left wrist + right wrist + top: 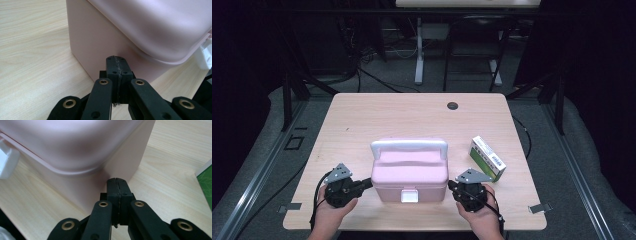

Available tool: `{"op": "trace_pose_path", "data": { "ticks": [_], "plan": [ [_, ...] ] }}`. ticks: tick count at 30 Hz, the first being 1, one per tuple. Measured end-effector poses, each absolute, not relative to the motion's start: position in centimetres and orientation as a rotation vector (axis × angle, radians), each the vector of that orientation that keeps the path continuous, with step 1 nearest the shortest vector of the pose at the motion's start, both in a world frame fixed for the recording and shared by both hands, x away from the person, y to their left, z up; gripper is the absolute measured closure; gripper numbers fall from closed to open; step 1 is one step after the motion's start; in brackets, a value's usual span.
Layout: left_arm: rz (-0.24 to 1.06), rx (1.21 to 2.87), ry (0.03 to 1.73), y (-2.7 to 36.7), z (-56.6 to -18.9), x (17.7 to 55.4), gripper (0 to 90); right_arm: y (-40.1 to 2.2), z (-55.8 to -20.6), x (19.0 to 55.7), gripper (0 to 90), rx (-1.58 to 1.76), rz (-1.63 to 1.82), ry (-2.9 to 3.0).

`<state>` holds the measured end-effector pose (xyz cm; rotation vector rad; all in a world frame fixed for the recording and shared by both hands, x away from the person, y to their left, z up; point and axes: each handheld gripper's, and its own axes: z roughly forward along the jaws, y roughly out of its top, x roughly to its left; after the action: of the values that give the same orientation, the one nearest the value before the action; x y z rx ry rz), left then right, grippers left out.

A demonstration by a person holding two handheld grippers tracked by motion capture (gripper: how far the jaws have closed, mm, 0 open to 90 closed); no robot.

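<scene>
One pink box and one green carton at its 3 o'clock; box lies 9-to-3, latch facing 6. Both tongs, left and right, pressed together, empty.

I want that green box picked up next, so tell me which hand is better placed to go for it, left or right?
Right, probably. The right gripper sits by the pink case's right side, with the green box just beyond it. The left gripper is across the case. Both are shut and would need opening.
</scene>
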<state>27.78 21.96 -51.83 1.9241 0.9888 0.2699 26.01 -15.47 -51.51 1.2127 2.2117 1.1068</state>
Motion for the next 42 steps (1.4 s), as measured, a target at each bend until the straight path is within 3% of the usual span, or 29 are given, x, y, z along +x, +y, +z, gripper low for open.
{"op": "trace_pose_path", "data": {
  "ticks": [35,37,39,42],
  "plan": [
    [0.217,1.882,1.020,23.2,-52.1,26.2,90.0,-14.8,-51.4,24.3,90.0,1.195,1.106,2.246],
    [0.213,1.879,1.019,23.2,-52.1,26.4,90.0,-14.8,-51.5,24.5,89.4,1.187,1.099,2.249],
    [0.217,1.879,1.014,23.3,-52.2,26.4,88.5,-15.0,-51.8,24.8,81.3,1.192,1.083,2.246],
    [0.217,1.880,1.023,23.5,-52.3,26.6,83.7,-15.3,-52.0,25.0,80.9,1.213,1.105,2.256]
  ]
}}
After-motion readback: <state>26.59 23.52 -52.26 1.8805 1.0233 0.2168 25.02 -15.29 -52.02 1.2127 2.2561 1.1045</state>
